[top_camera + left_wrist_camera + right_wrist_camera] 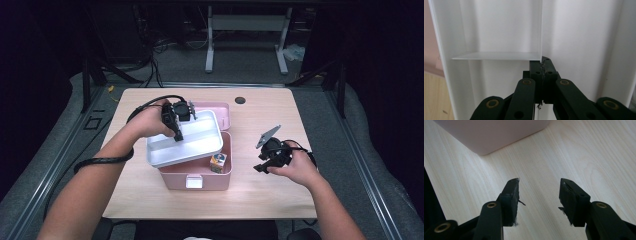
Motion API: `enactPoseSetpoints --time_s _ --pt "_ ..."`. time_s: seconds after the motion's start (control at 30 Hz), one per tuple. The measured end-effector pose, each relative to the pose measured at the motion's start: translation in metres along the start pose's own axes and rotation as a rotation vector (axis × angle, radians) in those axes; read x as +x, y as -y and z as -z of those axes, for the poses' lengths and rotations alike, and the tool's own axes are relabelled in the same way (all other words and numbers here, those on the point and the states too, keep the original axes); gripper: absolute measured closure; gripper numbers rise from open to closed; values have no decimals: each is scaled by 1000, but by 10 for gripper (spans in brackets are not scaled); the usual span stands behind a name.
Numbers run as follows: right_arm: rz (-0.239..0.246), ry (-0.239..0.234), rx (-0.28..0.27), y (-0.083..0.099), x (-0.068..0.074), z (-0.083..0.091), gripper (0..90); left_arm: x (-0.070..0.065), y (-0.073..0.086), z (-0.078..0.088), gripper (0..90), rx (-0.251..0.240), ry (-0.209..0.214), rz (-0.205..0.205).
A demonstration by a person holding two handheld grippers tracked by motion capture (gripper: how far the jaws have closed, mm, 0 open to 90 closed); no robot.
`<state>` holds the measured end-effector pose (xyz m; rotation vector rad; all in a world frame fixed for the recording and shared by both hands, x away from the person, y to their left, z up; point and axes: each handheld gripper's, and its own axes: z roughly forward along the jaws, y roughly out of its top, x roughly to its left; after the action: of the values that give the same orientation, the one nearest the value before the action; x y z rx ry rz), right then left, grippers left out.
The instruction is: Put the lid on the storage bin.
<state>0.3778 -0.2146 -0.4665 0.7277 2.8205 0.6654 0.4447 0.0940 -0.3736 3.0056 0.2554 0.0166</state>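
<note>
The left gripper is clamped on the divider of the white tray, holding it over the pink box, apparently mid-lift. Next: carry it clear and set it down. The right gripper waits agape over the table.

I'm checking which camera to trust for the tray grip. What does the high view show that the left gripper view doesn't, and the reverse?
High view alone: the pink box under the tray, a small colourful cube inside it, the wooden table, and the right claw open, off to the side.

Left gripper view alone: the claw's pads pinched on the tray's thin divider wall.

Shared: the white tray and the left claw shut on it.
</note>
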Motion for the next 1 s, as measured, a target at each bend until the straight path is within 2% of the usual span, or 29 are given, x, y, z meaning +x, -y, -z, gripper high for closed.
enactPoseSetpoints --time_s 0.3,0.43,0.57,0.67,0.73,0.8,1.0 --pt "-4 0 -7 0 0 -1 503 -15 -22 -15 894 19 0 -144" --pt "-1 7 -8 -1 0 -2 503 -18 -27 -19 894 28 8 -166" --pt "-3 1 -7 -1 0 -2 503 -19 -30 -23 894 44 4 -169" --pt "2 11 -9 -1 0 -2 503 -21 -31 -27 891 48 16 -177" --pt "2 9 -10 -1 -1 -3 503 -21 -31 -30 893 45 32 -174" --pt "0 1 3 -2 -1 -2 503 -21 -30 -33 894 47 30 -175" --pt "-5 5 -14 -2 -1 -5 503 -21 -30 -40 894 47 32 -171"
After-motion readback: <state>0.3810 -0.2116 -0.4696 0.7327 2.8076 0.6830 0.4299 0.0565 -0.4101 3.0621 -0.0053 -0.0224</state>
